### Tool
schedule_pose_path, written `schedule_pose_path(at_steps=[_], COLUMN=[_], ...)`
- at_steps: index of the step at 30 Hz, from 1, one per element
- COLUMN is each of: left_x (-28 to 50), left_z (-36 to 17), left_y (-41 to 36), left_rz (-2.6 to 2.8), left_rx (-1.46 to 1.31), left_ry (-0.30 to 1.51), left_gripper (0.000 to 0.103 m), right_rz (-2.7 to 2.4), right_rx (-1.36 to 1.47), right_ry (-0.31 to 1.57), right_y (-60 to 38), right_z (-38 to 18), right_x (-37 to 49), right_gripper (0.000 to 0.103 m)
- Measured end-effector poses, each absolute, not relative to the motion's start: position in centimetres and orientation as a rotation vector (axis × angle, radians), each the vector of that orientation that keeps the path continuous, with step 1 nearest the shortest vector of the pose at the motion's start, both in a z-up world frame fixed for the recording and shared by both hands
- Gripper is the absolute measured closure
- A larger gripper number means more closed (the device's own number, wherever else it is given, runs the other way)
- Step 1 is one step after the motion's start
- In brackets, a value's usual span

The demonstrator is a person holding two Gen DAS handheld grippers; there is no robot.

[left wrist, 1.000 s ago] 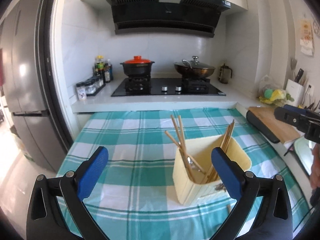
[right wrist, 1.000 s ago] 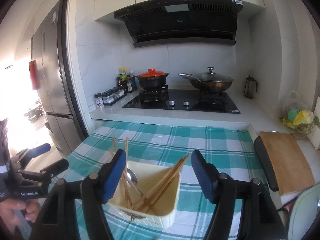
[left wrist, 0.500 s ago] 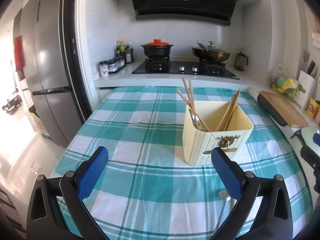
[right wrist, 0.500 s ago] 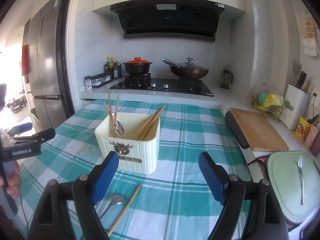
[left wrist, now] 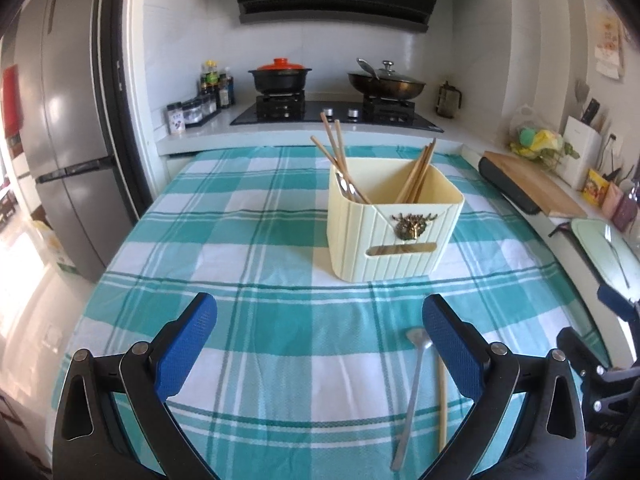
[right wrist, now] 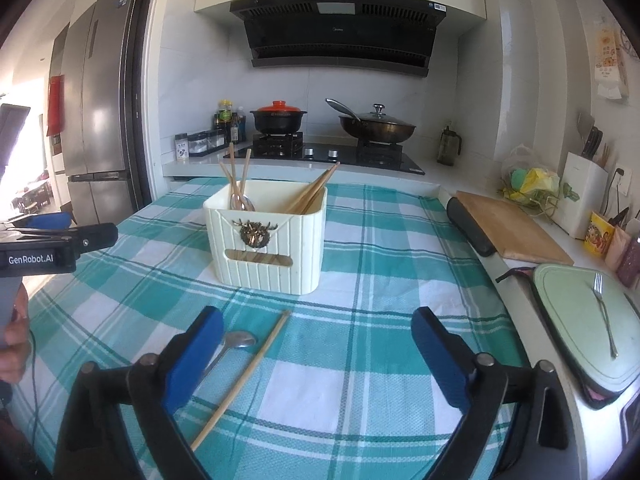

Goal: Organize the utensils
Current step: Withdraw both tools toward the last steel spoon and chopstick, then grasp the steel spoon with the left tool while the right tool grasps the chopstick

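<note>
A cream ribbed utensil holder (left wrist: 394, 228) (right wrist: 266, 240) stands on the teal checked tablecloth, with wooden chopsticks (left wrist: 418, 174) (right wrist: 314, 194) and a spoon leaning inside. A metal spoon (left wrist: 412, 384) (right wrist: 236, 342) and a single wooden chopstick (left wrist: 441, 400) (right wrist: 244, 376) lie flat on the cloth in front of it. My left gripper (left wrist: 320, 344) is open over bare cloth, the loose spoon just inside its right finger. My right gripper (right wrist: 316, 354) has its jaws opening wide, the loose chopstick lying below between them, untouched. The left gripper's body (right wrist: 56, 246) shows at the right wrist view's left edge.
A fridge (left wrist: 68, 140) stands left. Behind the table is a hob with a red-lidded pot (right wrist: 279, 118) and a lidded wok (right wrist: 376, 126). On the right counter lie a wooden cutting board (right wrist: 510, 228) and a pale green board (right wrist: 588, 320) carrying a fork (right wrist: 604, 314).
Both grippers have drawn back and lower from over the holder. The holder now stands farther ahead, and the loose spoon and chopstick have come into view. The right jaws have spread wider.
</note>
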State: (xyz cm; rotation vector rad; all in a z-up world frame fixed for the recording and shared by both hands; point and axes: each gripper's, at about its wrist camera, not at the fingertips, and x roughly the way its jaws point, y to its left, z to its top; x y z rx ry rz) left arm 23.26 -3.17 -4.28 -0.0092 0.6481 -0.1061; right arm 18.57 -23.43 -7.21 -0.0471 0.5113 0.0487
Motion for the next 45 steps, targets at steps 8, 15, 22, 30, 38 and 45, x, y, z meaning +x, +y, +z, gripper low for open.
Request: schedule_pose_path(at_steps=[8, 15, 22, 30, 38, 45], left_x=[23.5, 23.1, 24.7, 25.0, 24.6, 26.1], left_z=[-6.9, -9.6, -12.4, -12.1, -12.6, -14.3], left_y=[-3.4, -3.5, -4.0, -3.7, -4.4, -8.9], left_rz=[-0.131, -0.163, -0.283, -0.278, -0.330, -0.415], left_rx=[-0.013, 0.063, -0.030, -0.040, -0.002, 0.129], left_ry=[0.724, 0.780, 0.883, 0.881, 0.884, 0.916], left_gripper=[0.001, 0.001, 0.001, 0.001, 0.001, 0.001], right_rz=[0.023, -0.011, 0.086, 0.232, 0.164, 0.086], right_rx=[0.027, 0.046, 0.068, 0.005, -0.071, -0.046], right_ry=[0.600, 0.686, 0.781, 0.874, 0.924, 0.975], right_y=[-24.3, -24.7, -22.9, -17.7, -18.0, -21.5], right_z=[-9.8, -11.8, -13.9, -17.1, -18.4, -18.2], right_x=[18.4, 18.7, 21.0, 23.9, 23.4, 19.9], right_gripper=[0.000, 0.000, 0.018, 0.061, 0.091, 0.091])
